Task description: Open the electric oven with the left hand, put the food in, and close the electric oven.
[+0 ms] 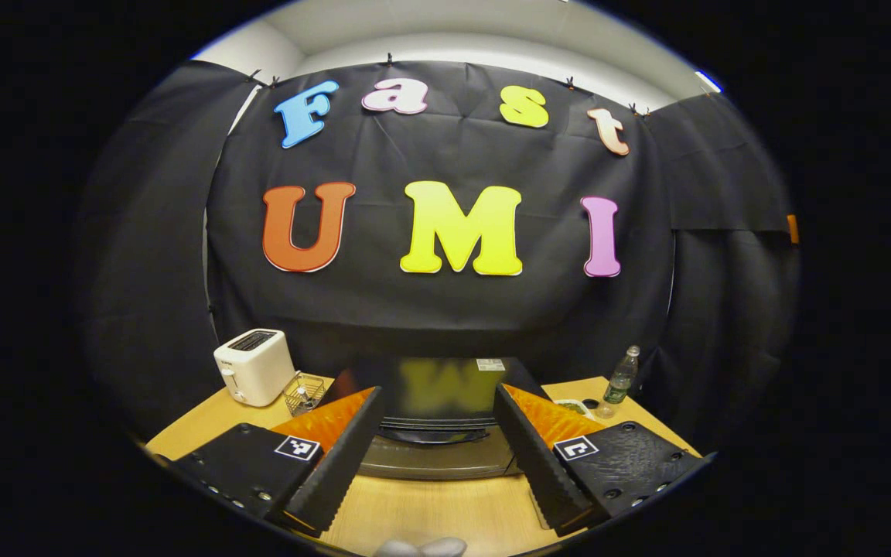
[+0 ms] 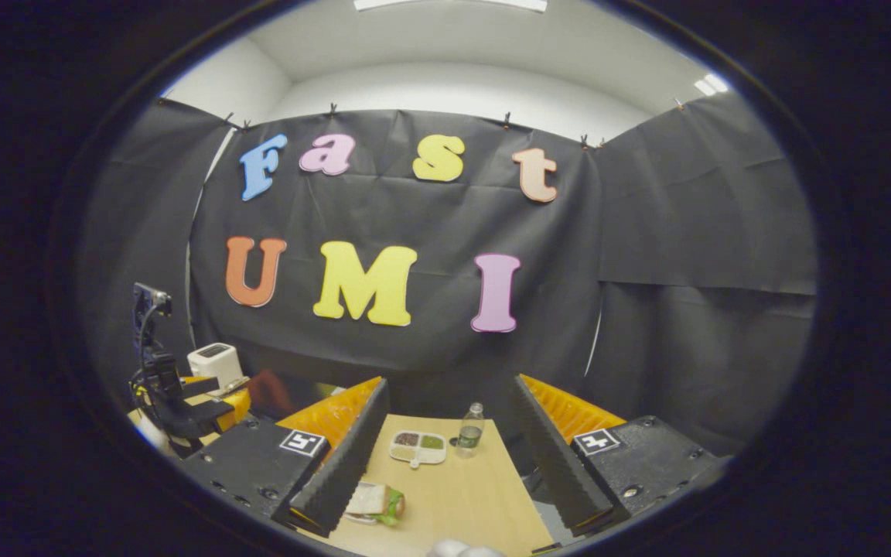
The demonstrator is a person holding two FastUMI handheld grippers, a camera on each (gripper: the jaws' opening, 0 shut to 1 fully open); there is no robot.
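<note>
Left gripper (image 1: 434, 464): jaws stand wide apart and hold nothing; it hovers over the counter (image 1: 430, 507), aimed at the oven.
Left fingers (image 1: 341, 456): 2 black ribbed pads on orange backs, each base carrying a square marker; the oven front sits in the gap between them, farther off.
Oven (image 1: 438, 402): a dark box at the back of the counter against the cloth wall, its door shut; the glossy top mirrors the wall.
Toaster (image 1: 254, 365): white, upright, left of the oven at the counter's far left corner.
Wire basket (image 1: 305, 391): small, between toaster and oven, just beside both.
Bottle (image 1: 622, 376): clear with a green label, upright, right of the oven near the counter's far right edge.
Right gripper (image 2: 445, 464): jaws wide apart, nothing between them; held above the counter's right part.
Right fingers (image 2: 341, 464): same black ribbed pads with orange backs and square markers.
Sandwich (image 2: 374, 501): the food, wrapped, with green showing at its edge, lying on the counter just beside the inner face of the finger on the left of the right gripper view; contact cannot be told.
Tray (image 2: 418, 446): white, divided, with dark and green fillings, farther back on the counter, near the bottle.
Other gripper: seen at the far left of the right gripper view, dark with cables, in front of the toaster.
</note>
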